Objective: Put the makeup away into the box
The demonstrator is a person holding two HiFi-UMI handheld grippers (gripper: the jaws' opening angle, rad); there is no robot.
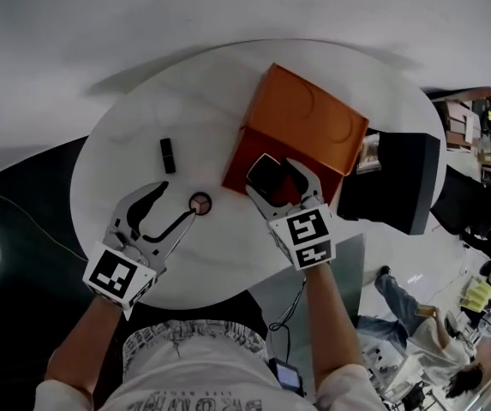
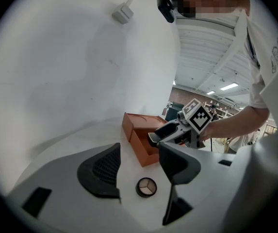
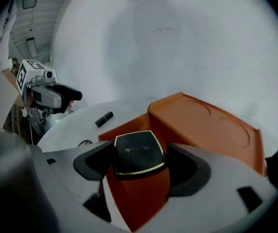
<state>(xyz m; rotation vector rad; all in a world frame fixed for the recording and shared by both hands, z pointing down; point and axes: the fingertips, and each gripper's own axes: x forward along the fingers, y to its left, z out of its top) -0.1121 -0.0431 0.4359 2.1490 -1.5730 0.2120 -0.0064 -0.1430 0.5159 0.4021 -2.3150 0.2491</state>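
As the head view shows, the right gripper (image 1: 271,178) holds a black compact (image 1: 267,175) over the orange box (image 1: 309,118), with the left gripper (image 1: 179,202) left of the box. Left gripper view: jaws wide apart, a round pot (image 2: 146,187) between them, nearer than the box (image 2: 139,130). Right gripper view: jaws clamp the compact (image 3: 139,153) above the box (image 3: 206,120).

We take this for a large open workroom, part lab, part office. At the head view's right edge we see cluttered shelves (image 1: 483,127) and a black chair (image 1: 399,182) beside a round white table (image 1: 134,144). Another person (image 1: 429,336) shows at lower right. In the left gripper view, right of centre, strip lights (image 2: 229,87) hang under a ribbed ceiling (image 2: 202,45).
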